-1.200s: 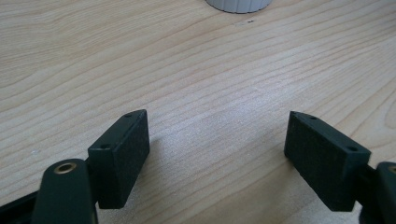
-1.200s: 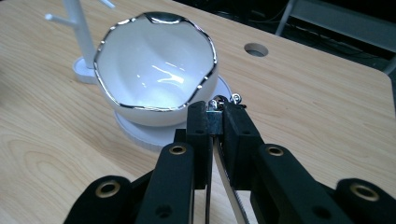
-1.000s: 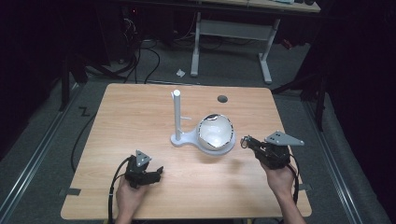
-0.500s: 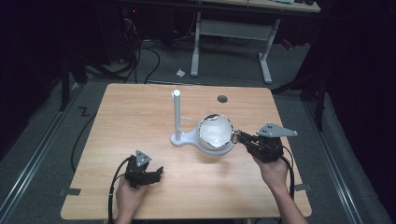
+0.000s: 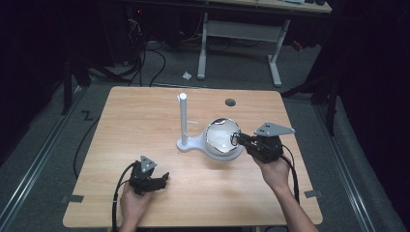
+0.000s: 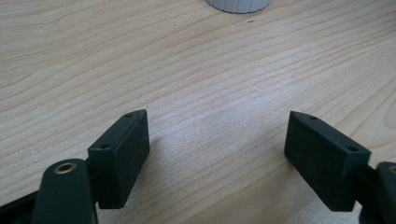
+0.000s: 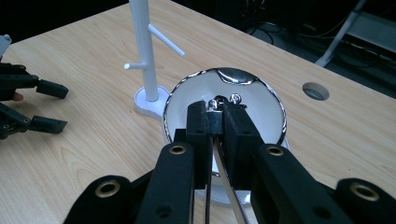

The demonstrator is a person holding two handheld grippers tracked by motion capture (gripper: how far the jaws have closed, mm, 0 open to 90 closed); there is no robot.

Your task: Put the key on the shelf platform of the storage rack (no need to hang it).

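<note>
A white stand (image 5: 183, 118) with short pegs rises mid-table from a base that widens into a white dish (image 5: 218, 141) with a shiny rim. My right gripper (image 5: 235, 139) reaches over the dish's right edge. In the right gripper view this gripper (image 7: 215, 119) is shut on a small silver metal piece (image 7: 215, 103), and two thin silver strands (image 7: 224, 179) hang below the jaws, above the dish (image 7: 264, 109) and next to the stand (image 7: 142, 46). My left gripper (image 5: 162, 180) rests low at the table's front left, open (image 6: 217, 154) over bare wood.
The wooden table (image 5: 140, 121) has a round cable hole (image 5: 230, 102) near its far edge. The stand's ribbed base edge (image 6: 238, 4) shows ahead of the left gripper. Behind the table stand a desk frame (image 5: 273, 53) and floor cables.
My right gripper has moved left and a little forward, from beside the dish to over its right edge. The left gripper has stayed put.
</note>
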